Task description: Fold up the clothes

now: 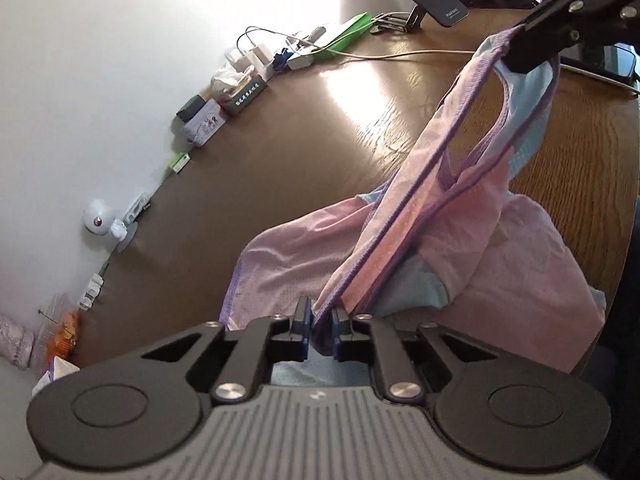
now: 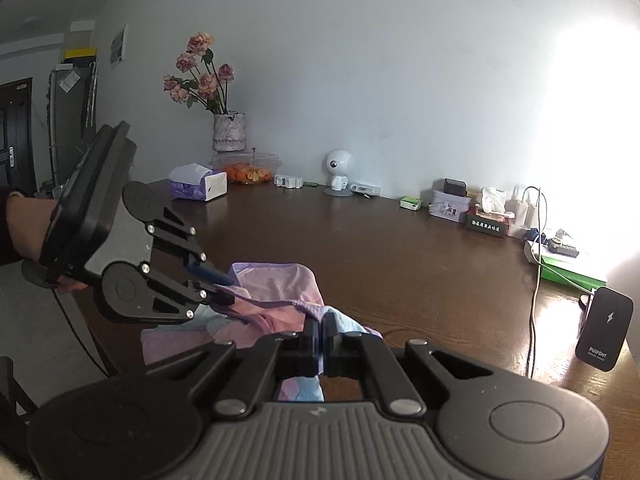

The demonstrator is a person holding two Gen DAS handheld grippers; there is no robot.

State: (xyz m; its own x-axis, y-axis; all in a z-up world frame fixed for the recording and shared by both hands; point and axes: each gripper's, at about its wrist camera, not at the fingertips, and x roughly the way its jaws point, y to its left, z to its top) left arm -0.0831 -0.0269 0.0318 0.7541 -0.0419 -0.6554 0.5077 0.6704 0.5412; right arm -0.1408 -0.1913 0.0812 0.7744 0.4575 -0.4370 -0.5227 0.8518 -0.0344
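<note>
A pink and light-blue mesh garment (image 1: 520, 248) with purple trim lies bunched on the brown wooden table (image 1: 280, 140). One purple hem is pulled taut between both grippers. My left gripper (image 1: 322, 320) is shut on the lower end of that hem, with cloth bunched between its fingers. My right gripper (image 1: 520, 56), at the upper right of the left wrist view, pinches the other end above the table. In the right wrist view, my right gripper (image 2: 320, 328) is shut on the garment (image 2: 276, 284), and the left gripper (image 2: 222, 288) holds the hem at the left, carried by a person's hand (image 2: 24, 220).
Along the wall stand a vase of flowers (image 2: 228, 132), a tissue box (image 2: 200, 186), a white robot figurine (image 2: 339, 168) and small boxes (image 2: 452, 204). A black charger stand (image 2: 604, 328), a white cable (image 2: 534, 300) and a green box (image 2: 572, 274) sit at the right.
</note>
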